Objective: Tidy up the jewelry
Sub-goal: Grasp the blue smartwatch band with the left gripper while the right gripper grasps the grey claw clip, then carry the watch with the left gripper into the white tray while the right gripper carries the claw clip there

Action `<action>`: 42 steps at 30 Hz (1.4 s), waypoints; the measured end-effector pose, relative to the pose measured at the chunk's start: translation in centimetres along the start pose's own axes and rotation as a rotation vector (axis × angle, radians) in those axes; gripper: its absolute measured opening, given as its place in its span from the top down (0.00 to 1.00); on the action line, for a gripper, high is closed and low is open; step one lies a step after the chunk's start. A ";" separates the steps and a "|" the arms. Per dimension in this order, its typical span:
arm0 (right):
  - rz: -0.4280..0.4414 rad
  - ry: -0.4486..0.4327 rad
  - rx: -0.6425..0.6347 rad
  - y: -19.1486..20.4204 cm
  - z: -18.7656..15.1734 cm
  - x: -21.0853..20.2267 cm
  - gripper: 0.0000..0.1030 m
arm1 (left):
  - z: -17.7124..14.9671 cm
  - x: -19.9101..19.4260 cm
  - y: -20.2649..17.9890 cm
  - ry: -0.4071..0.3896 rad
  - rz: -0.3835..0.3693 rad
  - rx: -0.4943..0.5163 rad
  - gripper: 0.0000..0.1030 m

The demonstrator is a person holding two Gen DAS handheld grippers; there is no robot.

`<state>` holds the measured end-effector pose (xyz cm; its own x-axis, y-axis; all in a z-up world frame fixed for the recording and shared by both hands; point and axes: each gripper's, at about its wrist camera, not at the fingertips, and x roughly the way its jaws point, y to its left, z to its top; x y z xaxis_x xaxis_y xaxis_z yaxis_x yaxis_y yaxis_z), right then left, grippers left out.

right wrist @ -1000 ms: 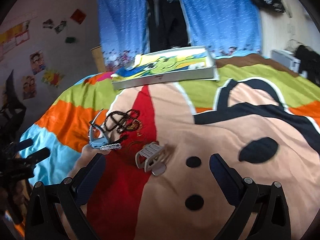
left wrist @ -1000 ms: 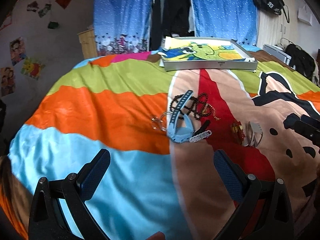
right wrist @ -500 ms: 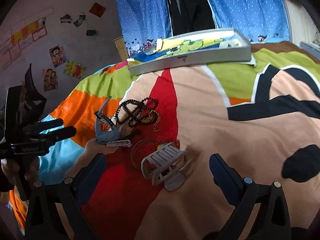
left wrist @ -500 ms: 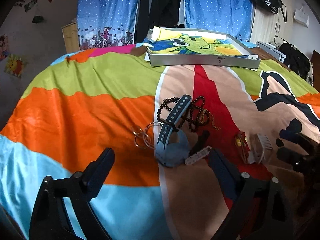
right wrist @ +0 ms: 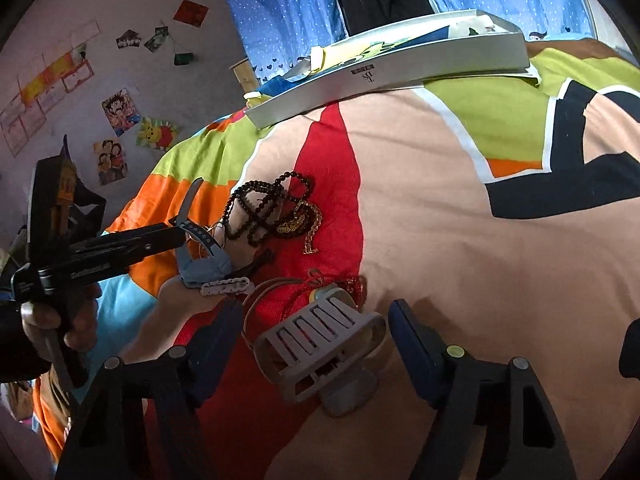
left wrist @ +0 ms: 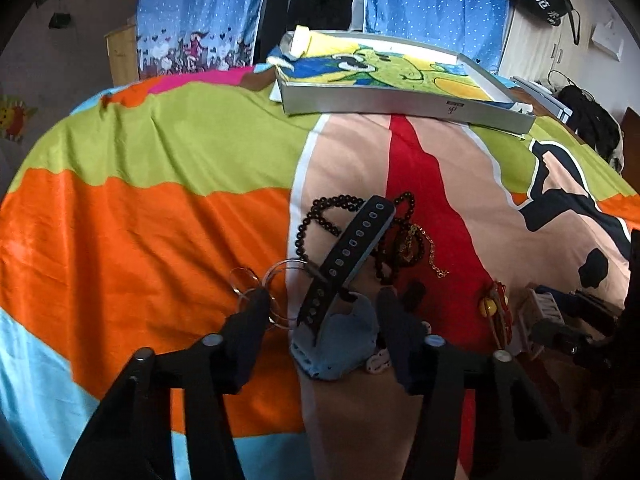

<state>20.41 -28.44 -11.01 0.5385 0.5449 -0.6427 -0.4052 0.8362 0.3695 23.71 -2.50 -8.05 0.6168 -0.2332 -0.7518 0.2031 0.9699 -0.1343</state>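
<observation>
While both pairs of tongs have just been closing, neither yet presses on anything. The left tongs (left wrist: 322, 322) stand part-open astride the pale blue watch with its dark perforated rubber strap (left wrist: 340, 312); the watch body lies between the two fingers, which stay clear of it, and the left fingertip (left wrist: 256, 300) sits over the thin clear hoop rings (left wrist: 264, 284) beside the watch. The right tongs (right wrist: 316, 332) are likewise unclenched, wider, with the grey slatted plastic claw hair clip (right wrist: 316, 344) lying between the fingers, a gap showing on each side. Just behind that clip lies a red cord ornament with a yellow bead (right wrist: 332, 286), and near the watch a small white beaded hair grip (right wrist: 226, 287). Farther out, touching the watch strap, is a tangle of dark round-bead necklace (left wrist: 320, 216) mixed with a thin gold chain (left wrist: 434, 260). All of this rests on the bed's shiny quilt of orange, green, red, tan and pale blue patches (left wrist: 140, 240). At the far edge of the bed lies a shallow silver-grey box lined with a yellow and green cartoon cloth (left wrist: 400, 102). Beyond it hang blue dotted curtains (left wrist: 200, 8). In the right wrist view a hand (right wrist: 48, 320) grips the left tool's handle.
</observation>
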 end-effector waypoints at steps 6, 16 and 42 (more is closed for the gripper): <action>0.002 0.011 0.021 -0.5 -0.1 0.1 0.37 | 0.1 0.4 -0.7 0.019 -0.012 -0.007 0.76; -0.005 -0.017 0.014 0.2 0.2 -0.5 0.38 | -0.5 -1.0 -2.4 0.003 0.027 0.005 0.82; 0.024 -0.303 -0.082 2.1 14.9 -3.4 0.38 | 15.0 -5.1 -1.4 -0.183 -0.062 0.010 0.83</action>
<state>28.75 -27.60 2.00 0.7186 0.5680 -0.4012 -0.4719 0.8221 0.3186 31.75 -3.68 5.65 0.7310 -0.3021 -0.6119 0.2521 0.9528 -0.1692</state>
